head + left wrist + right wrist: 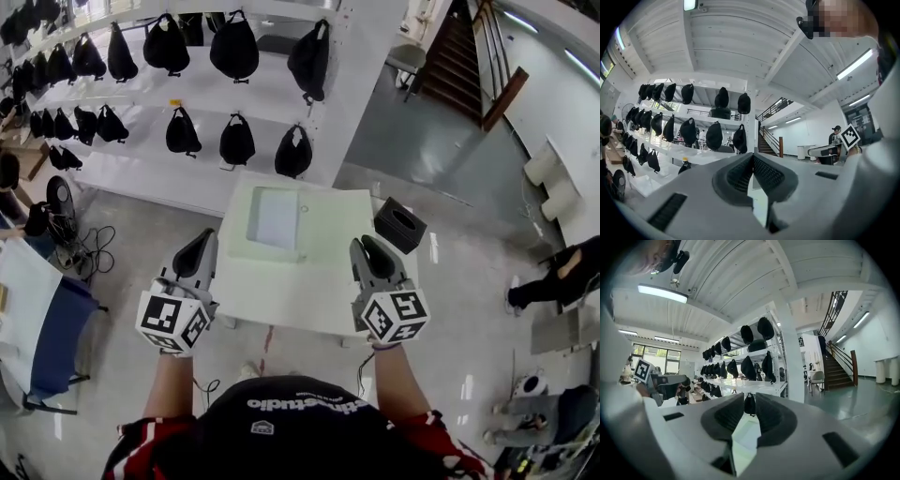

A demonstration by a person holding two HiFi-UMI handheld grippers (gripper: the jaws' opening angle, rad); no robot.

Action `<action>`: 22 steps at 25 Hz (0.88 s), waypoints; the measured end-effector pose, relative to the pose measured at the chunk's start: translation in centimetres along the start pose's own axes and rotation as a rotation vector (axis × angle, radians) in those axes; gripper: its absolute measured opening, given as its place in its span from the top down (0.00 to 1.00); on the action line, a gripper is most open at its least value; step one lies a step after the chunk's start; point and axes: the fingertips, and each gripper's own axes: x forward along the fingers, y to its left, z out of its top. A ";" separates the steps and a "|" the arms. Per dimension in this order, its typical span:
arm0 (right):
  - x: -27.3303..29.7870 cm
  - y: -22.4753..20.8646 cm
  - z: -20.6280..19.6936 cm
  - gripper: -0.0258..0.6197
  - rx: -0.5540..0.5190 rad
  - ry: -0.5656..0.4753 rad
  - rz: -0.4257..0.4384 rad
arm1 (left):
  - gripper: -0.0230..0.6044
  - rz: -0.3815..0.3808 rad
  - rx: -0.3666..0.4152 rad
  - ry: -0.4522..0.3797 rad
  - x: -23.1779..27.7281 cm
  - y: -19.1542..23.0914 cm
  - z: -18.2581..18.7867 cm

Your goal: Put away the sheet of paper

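Sheet of paper (pixel 277 217): a pale rectangle lying flat within the outline of a light green flat cover (pixel 337 234), toward its far left part. Whether the sheet sits inside or on top of the cover cannot be told. The cover rests on the far half of a white surface (pixel 291 295).

Left tool (pixel 202 240), above the near left edge of the surface: held level, with pads meeting at the tips (pixel 753 158) and nothing between them.

Right tool (pixel 366 246), above the near right edge: held level, with jaws a narrow gap apart (pixel 750 401) and nothing between them. Both tools are well short of the sheet.

Black box (pixel 400 225): just beyond the far right corner of the surface.

White shelving (pixel 187 94): behind the surface, hung with rows of black bags (pixel 234 49).

Staircase (pixel 459 56): at the upper right.
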 end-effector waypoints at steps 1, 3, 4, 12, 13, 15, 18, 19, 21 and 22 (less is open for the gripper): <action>-0.4 -0.4 0.4 0.84 -0.004 -0.006 -0.001 | 0.96 -0.002 0.002 -0.004 0.3 -0.6 0.2; -1.3 -1.2 1.2 0.86 -0.019 -0.021 -0.007 | 0.96 -0.005 0.002 -0.014 0.8 -1.8 0.7; -1.7 -1.6 1.5 0.87 -0.026 -0.029 -0.011 | 0.96 -0.008 0.004 -0.019 1.0 -2.4 0.9; -3.6 -3.5 3.7 0.92 -0.049 -0.071 -0.021 | 0.96 -0.008 0.020 -0.046 1.7 -4.9 2.5; -3.6 -3.7 3.7 0.93 -0.051 -0.070 -0.023 | 0.96 -0.008 0.026 -0.048 1.7 -5.1 2.7; -3.7 -4.0 3.6 0.94 -0.055 -0.062 -0.032 | 0.96 -0.008 0.033 -0.051 1.7 -5.5 3.0; -3.8 -4.3 3.2 0.96 -0.053 -0.053 -0.045 | 0.96 -0.001 0.039 -0.048 1.5 -5.6 3.2; -3.7 -4.3 3.2 0.96 -0.054 -0.052 -0.046 | 0.96 0.002 0.041 -0.048 1.4 -5.6 3.3; -3.6 -4.1 3.2 0.96 -0.057 -0.053 -0.047 | 0.96 0.010 0.044 -0.051 1.2 -5.4 3.5; -3.6 -4.0 3.3 0.96 -0.059 -0.053 -0.046 | 0.96 0.012 0.047 -0.052 1.1 -5.4 3.6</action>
